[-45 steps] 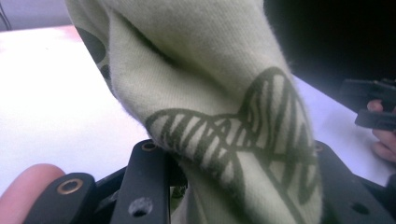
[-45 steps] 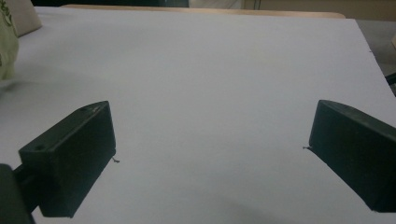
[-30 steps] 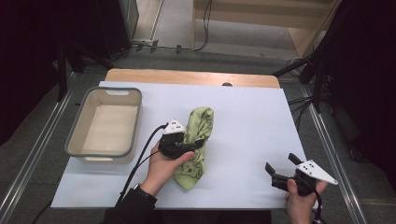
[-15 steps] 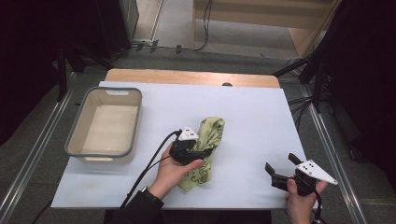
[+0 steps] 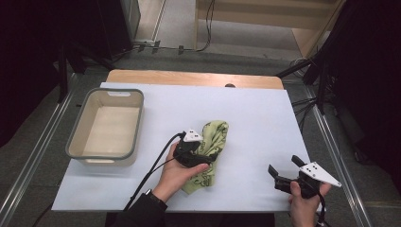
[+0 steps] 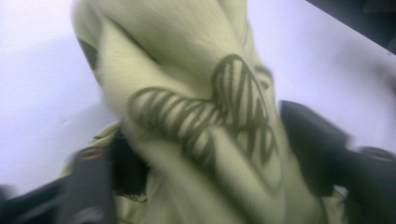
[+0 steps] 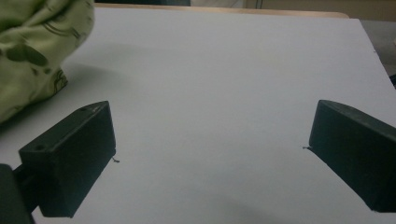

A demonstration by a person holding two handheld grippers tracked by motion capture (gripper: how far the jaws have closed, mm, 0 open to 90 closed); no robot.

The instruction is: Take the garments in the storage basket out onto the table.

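The left gripper [image 5: 204,155] has its two jaws closed on a bunched fold of the green patterned cloth [image 5: 212,142], which bulges up between them; that close view is blurred, so the grip looks firm but I can't swear how tight. The right gripper [image 5: 283,171] rests with jaws spread wide, bare white tabletop [image 7: 224,70] between them, the cloth off beyond its left jaw.

Crumpled light-green cloth [image 5: 211,151] with dark line print, bunched mid-table on the white sheet [image 5: 255,118].
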